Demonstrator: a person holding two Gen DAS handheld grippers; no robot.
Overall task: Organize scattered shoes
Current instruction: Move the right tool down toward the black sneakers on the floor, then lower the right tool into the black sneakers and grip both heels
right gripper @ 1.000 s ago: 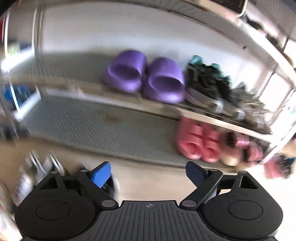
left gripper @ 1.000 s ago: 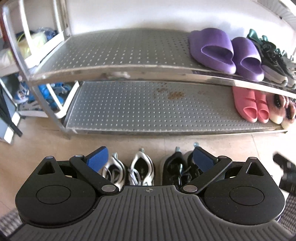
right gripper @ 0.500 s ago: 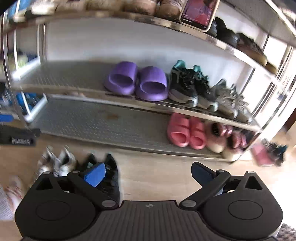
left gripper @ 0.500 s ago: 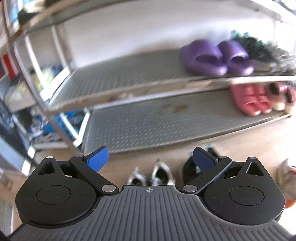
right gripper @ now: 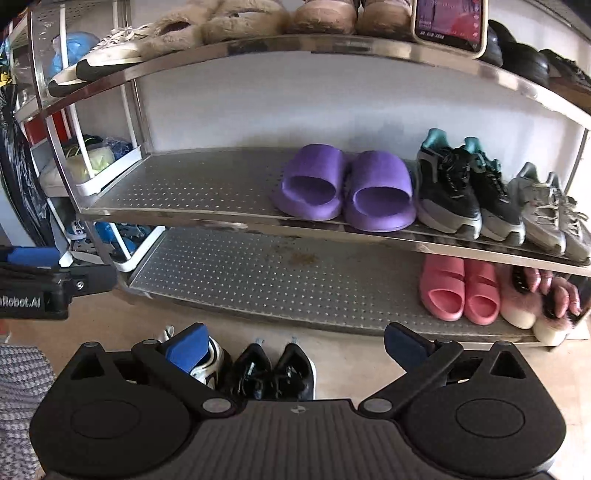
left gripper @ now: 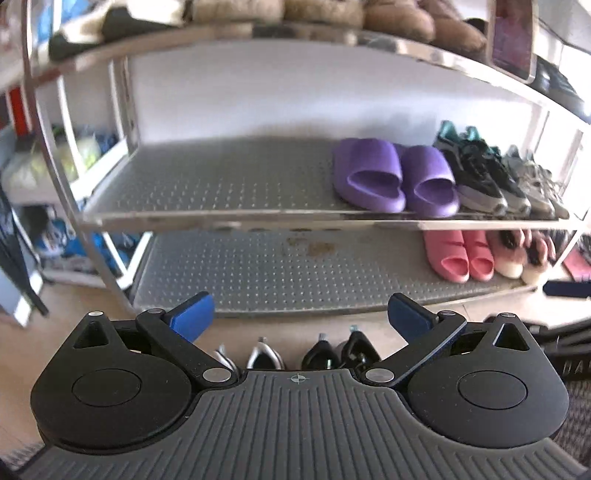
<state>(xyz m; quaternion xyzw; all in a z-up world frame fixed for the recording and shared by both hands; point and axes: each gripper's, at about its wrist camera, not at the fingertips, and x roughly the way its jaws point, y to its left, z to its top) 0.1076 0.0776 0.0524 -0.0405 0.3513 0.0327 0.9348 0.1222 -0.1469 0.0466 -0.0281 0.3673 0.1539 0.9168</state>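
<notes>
A pair of black sneakers (right gripper: 273, 373) and a pair of white sneakers (right gripper: 212, 363) stand on the floor in front of a metal shoe rack (right gripper: 207, 216). In the left wrist view only the heels of the black pair (left gripper: 340, 354) and the white pair (left gripper: 258, 358) show over the gripper body. My left gripper (left gripper: 299, 314) is open and holds nothing. My right gripper (right gripper: 295, 347) hangs above the black pair, its jaws opening with nothing between them. The left gripper's side (right gripper: 37, 280) shows at the left edge of the right wrist view.
Purple slides (right gripper: 343, 188), dark sneakers (right gripper: 465, 199) and grey sneakers (right gripper: 546, 214) fill the middle shelf's right half. Pink slides (right gripper: 458, 291) and fluffy slippers (right gripper: 532, 299) sit on the bottom shelf (right gripper: 258, 280). A phone (right gripper: 448, 22) leans on the crowded top shelf. A white side rack (right gripper: 107, 166) stands left.
Both grippers have risen and tipped upward, bringing the rack's top shelf into view. The floor shoes have slid toward the bottom of both views. The right jaws stand a little wider.
</notes>
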